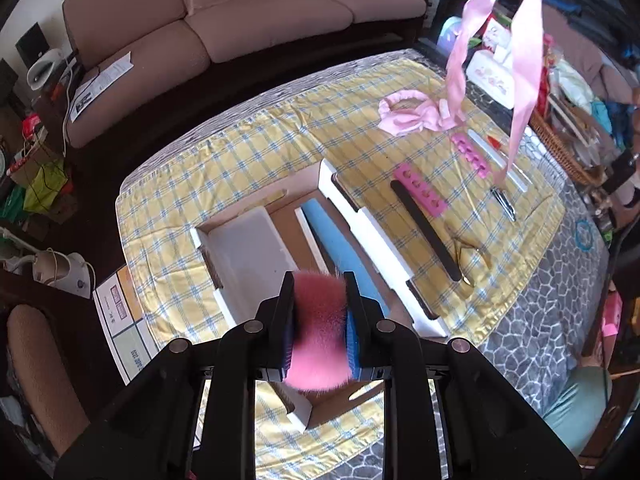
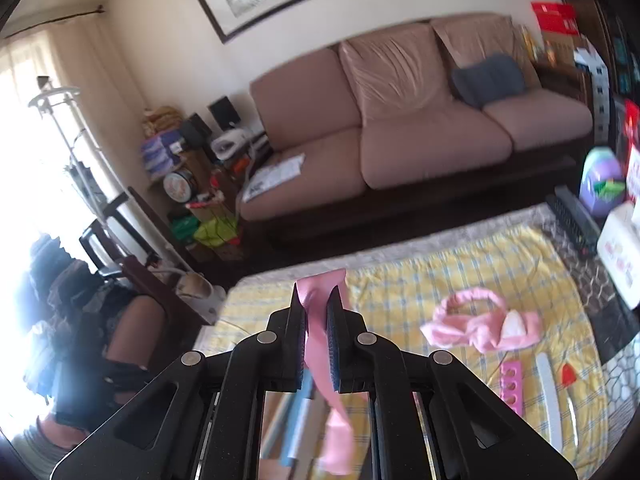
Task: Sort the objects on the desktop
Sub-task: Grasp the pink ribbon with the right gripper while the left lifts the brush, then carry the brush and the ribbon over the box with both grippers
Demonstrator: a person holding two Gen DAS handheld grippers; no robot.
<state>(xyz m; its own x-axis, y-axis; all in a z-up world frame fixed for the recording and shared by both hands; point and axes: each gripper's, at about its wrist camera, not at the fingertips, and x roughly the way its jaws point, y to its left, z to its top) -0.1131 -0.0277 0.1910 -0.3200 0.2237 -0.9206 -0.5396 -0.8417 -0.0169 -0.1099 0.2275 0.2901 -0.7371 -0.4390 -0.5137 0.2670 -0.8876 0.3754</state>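
- Left wrist view: our left gripper (image 1: 319, 280) sits low in the centre of the frame, its jaws clenched on a fluffy pink pom-pom (image 1: 318, 320) that bulges between the pads.
- Just past the fingertips lies a shallow cardboard tray (image 1: 292, 194) with white dividers on a yellow checked cloth (image 1: 248, 136). A blue block (image 1: 340, 236) and a white strip already rest in it.
- To the right of the tray, loose on the cloth, we see a black nail file (image 1: 426, 232), two pink toe separators (image 1: 420, 190), metal clippers (image 1: 505, 202), a gold curved tool, and a pink headband (image 1: 412, 114) toward the upper right.
- A pink ribbon (image 1: 472, 56) dangles from the top right of this frame, clear of the table.
- Right wrist view: our right gripper (image 2: 318, 300) at lower centre has its jaws pinched tight on that ribbon, which trails down below the fingers. A sofa (image 2: 400, 128) fills the background, and the image is a little blurred.
- We judge the sorting as early to midway: two pieces are in the tray, two are in our grippers, and most of the items wait on the cloth.
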